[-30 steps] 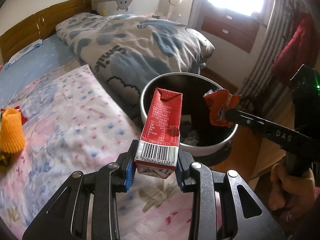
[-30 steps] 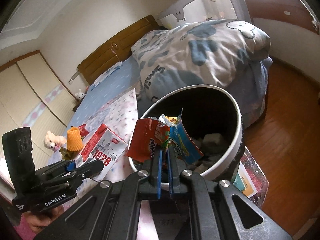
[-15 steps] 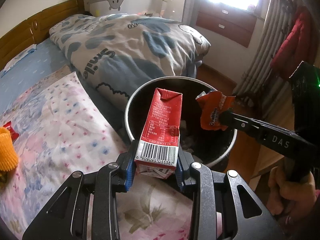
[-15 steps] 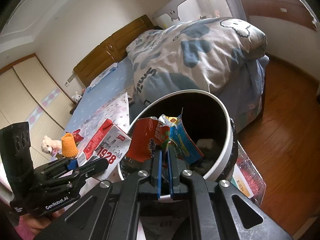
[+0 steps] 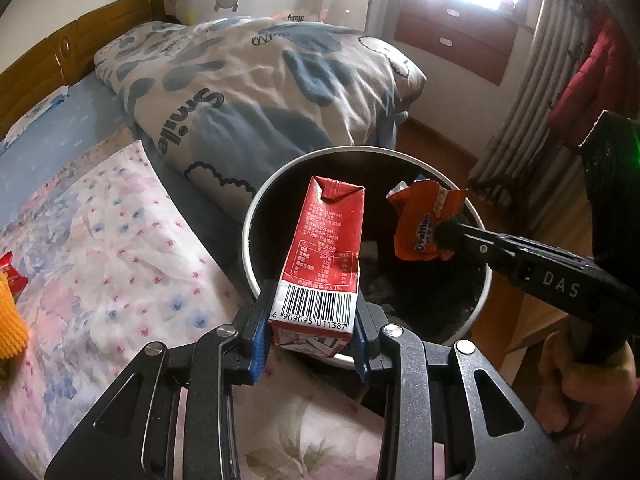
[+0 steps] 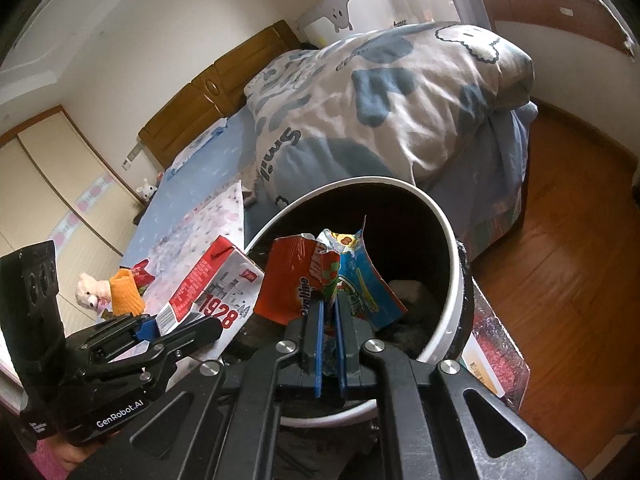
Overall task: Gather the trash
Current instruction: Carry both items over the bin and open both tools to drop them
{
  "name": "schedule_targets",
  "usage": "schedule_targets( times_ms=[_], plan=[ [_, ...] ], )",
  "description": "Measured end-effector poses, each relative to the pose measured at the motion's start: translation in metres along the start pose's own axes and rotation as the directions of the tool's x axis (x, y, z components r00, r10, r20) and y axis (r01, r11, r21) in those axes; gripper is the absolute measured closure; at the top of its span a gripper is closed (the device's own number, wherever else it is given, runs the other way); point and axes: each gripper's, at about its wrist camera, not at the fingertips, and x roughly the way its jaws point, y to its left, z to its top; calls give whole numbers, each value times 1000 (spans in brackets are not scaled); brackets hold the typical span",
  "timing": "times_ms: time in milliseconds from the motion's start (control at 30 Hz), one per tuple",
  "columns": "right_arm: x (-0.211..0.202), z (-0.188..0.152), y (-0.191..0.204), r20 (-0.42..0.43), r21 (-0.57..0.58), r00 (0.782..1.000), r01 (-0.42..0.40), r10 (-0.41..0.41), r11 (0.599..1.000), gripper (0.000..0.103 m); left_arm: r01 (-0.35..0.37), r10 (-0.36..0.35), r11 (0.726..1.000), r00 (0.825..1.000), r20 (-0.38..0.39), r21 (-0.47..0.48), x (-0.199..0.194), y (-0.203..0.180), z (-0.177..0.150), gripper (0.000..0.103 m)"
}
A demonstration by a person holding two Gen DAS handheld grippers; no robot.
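1. Since the earlier frames, both grippers have closed in on the trash bin (image 5: pixel 256 216): its opening now fills more of each view, and the carton's top has come forward from the near rim to out over the dark interior.
2. Left gripper (image 5: pixel 310 338): jaws closed about as wide as the carton's base, blue pads pressed to both sides of a red milk carton (image 5: pixel 324 256) with the barcode end nearest the jaws. The carton stands upright and projects forward from the jaws over the bin mouth.
3. Right gripper (image 6: pixel 329 320): jaws nearly shut, with only a thin gap between the blue pads, pinching two crumpled wrappers together: an orange snack wrapper (image 6: pixel 290 276) to the left of the jaws and a blue snack wrapper (image 6: pixel 370 284) to the right.
4. Both wrappers hang ahead of the right jaws, above the bin opening.
5. In the left wrist view the orange wrapper is held to the right of the carton, apart from it.
6. Bin contents: pale crumpled items lie at the bottom, too dark to identify.
7. Left of the left jaws, on the floral bedspread (image 5: pixel 120 264), sit an orange foam sleeve (image 5: pixel 10 324) and a small red packet (image 5: pixel 12 276).
8. Beyond the bin lies a blue-patterned quilt (image 5: pixel 256 84).
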Motion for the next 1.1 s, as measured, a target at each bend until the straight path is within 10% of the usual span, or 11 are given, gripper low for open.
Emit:
schedule_targets(
  times_ms=[667,1100],
  plan=[
    [15,10,-4,-35,27,999,15,-14,1000,88,19,-19,999,1000,0,-41,4,9,3,56],
    [1,-2,34,29,-7,999,-13,13,1000,42,-8,17,985,998,55,-170,-41,53,-45,49]
  ],
)
